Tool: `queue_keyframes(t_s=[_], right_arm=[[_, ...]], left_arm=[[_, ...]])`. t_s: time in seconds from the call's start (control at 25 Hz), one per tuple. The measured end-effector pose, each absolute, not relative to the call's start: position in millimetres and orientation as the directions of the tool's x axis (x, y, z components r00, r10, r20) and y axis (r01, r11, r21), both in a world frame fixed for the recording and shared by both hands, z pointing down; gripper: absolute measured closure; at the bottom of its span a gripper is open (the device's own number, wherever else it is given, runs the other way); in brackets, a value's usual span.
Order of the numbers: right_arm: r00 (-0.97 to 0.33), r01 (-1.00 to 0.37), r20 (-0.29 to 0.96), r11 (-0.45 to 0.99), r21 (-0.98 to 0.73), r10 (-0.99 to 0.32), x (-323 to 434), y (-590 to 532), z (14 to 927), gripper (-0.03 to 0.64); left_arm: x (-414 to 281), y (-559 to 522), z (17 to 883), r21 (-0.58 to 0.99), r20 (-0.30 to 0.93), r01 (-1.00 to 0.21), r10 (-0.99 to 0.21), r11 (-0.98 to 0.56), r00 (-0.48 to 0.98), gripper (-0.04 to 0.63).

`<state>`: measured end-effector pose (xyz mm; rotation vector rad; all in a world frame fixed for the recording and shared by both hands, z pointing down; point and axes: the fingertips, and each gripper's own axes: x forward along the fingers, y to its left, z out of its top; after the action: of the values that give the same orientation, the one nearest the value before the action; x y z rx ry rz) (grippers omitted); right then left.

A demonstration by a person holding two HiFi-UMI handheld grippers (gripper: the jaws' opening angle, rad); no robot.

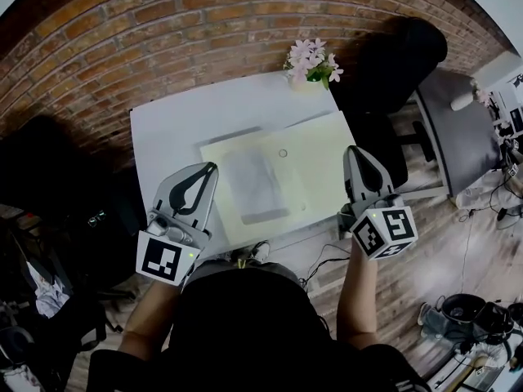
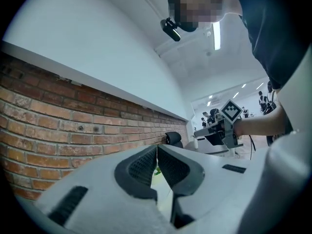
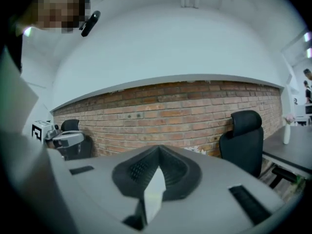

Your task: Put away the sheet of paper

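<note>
Paper (image 1: 306,158), pale yellowish, lies flat on the white surface (image 1: 176,125) between the two tongs, with a smaller greyish sheet (image 1: 253,182) on its middle. Left tongs (image 1: 212,167) by its left edge and right tongs (image 1: 352,149) by its right edge are each pressed together on nothing. Beyond their tips stand pink flowers (image 1: 313,62) and a brick wall (image 1: 163,31)

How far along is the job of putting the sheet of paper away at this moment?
Done: nothing visible yet; the grey sheet lies flat on the larger pale yellow sheet on the table. In hand: nothing; the left gripper and the right gripper have shut, empty jaws. Left: the whole storing.
</note>
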<state>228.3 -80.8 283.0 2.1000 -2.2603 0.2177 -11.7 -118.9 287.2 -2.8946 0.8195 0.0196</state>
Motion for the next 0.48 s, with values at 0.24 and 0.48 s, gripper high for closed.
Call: queue_keyframes(t_s=[0.24, 0.48], right_arm=[[-0.074, -0.997, 0.031, 0.074, 0.023, -0.997, 216.3, -67.9, 235.3, 0.602], [-0.05, -0.994, -0.078, 0.042, 0.102, -0.996, 210.6, -44.7, 199.1, 0.603]], left_arm=[[-26.2, -122.1, 278.6, -0.129, -0.061, -0.553, -0.55, -0.823, 0.833, 0.568], [-33.9, -122.1, 267.8, -0.136, -0.083, -0.572, -0.566, -0.809, 0.82, 0.567]])
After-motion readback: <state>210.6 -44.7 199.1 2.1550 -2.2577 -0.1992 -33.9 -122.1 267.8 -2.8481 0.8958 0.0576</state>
